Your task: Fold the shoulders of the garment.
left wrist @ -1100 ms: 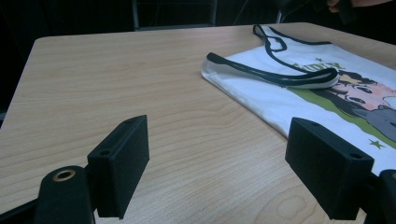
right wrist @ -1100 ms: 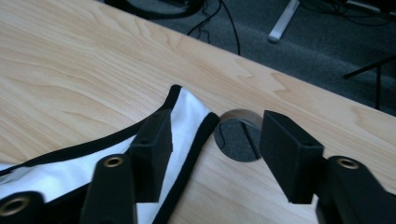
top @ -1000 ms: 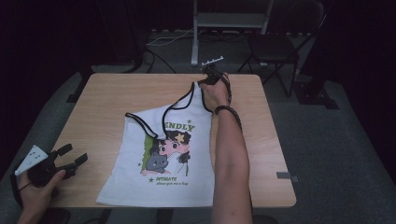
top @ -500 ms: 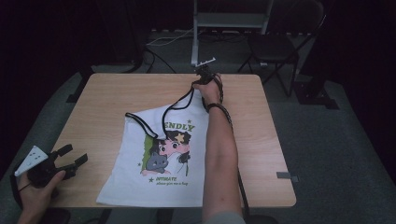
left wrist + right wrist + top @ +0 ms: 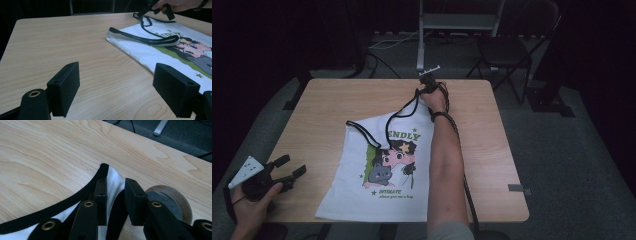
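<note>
One white tank top [image 5: 382, 175] lies on one tabletop [image 5: 322, 110]. Right tool [image 5: 113, 192], jaws just closing, clamps its strap; left tool [image 5: 125, 92] rests released.

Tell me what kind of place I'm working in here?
Probably a recording studio or lab, not a home: one wooden table on grey carpet, dark surroundings, a folding chair and cables behind, and a printed tank top laid out.

My right gripper [image 5: 115, 202]: matt black plastic, brass-coloured rivets. Tank top [image 5: 382, 170]: soft white cloth, black ribbed trim, printed cartoon. Table [image 5: 327, 110]: pale wood-grain, smooth, faint sheen. Round wooden disc [image 5: 175, 200], grey matt face.
</note>
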